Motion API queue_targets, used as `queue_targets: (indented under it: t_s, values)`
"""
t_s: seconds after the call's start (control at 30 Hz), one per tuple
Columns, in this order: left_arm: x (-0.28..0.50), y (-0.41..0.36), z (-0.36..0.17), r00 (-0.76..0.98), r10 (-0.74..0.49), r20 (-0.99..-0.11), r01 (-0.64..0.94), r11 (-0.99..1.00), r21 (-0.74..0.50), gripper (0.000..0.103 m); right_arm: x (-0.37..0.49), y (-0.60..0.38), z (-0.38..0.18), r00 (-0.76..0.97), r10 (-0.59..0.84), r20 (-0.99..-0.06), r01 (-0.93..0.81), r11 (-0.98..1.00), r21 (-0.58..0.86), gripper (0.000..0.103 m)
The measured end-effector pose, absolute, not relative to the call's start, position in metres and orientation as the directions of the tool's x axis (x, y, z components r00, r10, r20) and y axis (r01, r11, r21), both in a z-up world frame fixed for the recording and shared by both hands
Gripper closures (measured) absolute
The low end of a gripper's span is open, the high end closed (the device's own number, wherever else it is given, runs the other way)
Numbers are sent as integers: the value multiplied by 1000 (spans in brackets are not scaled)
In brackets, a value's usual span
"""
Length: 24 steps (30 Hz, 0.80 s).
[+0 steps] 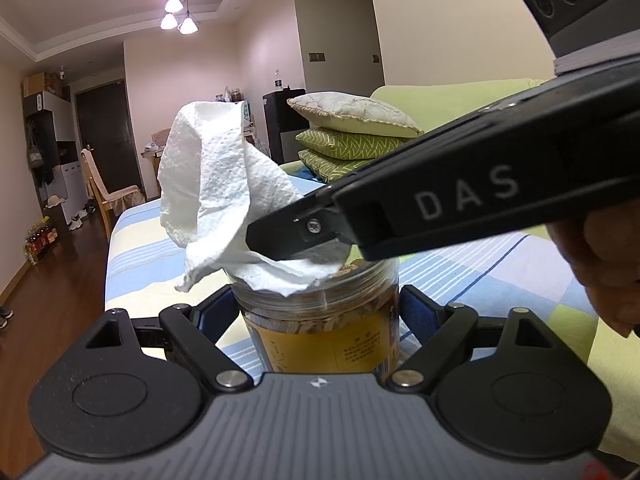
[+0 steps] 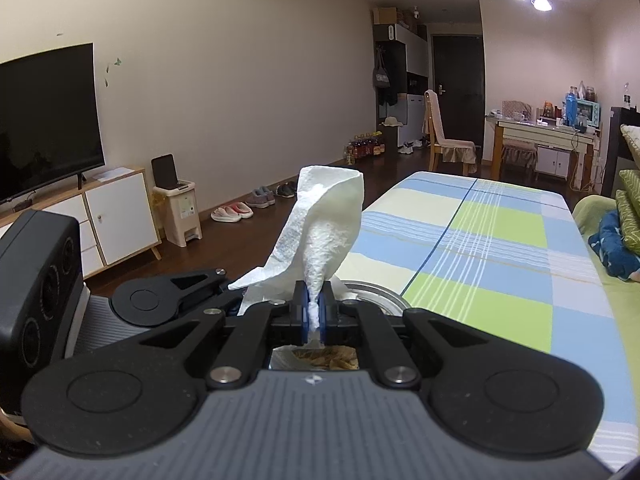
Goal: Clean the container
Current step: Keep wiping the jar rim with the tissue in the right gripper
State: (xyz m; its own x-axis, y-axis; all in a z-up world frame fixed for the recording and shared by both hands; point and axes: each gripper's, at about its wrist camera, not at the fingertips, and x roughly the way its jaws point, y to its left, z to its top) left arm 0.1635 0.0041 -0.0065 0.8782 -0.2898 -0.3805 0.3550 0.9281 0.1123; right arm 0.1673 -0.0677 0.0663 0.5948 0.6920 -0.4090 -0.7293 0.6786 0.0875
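One counter fills the middle of both views, covered in a cloth checked in blue, pale yellow and green. Behind it runs a green sofa carrying three cushions in a stack: one pale on top and two green with a zigzag pattern below. Across the room one dark television stands on a white cabinet, with one lidded bin beside it.

One clear plastic jar, the container being cleaned, stands upright on the counter directly in front of the left wrist camera. It has no lid on, and brownish food shows through the wall and at the mouth. A yellow label wraps its lower part; the small print there is too fine to read. The left gripper clasps the jar, with a blue-padded finger pressed against each side just under the threaded neck.

One crumpled white paper towel lies with its lower folds over the jar's rim while the rest stands up above it. The right gripper comes in from the right, its fingers closed tight on the towel just above the jar's opening. Its black side reads "DAS" in pale letters.
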Motion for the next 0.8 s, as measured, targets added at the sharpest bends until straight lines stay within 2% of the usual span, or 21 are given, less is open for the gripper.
queue_targets:
  t_s: [0.17,0.53,0.8]
  values:
    - [164,2,-8,878,-290,-380,355,928,112,17,170,-69,66,593,696,-405,-730,677,94,99]
    - [170,1,-13,879,-290,-379,355,928,112,17,143,-64,69,659,624,-420,-695,718,-24,99]
    - [173,-4,-14,879,-287,-381,353,929,113,17,137,-62,71,666,616,-421,-692,720,-42,99]
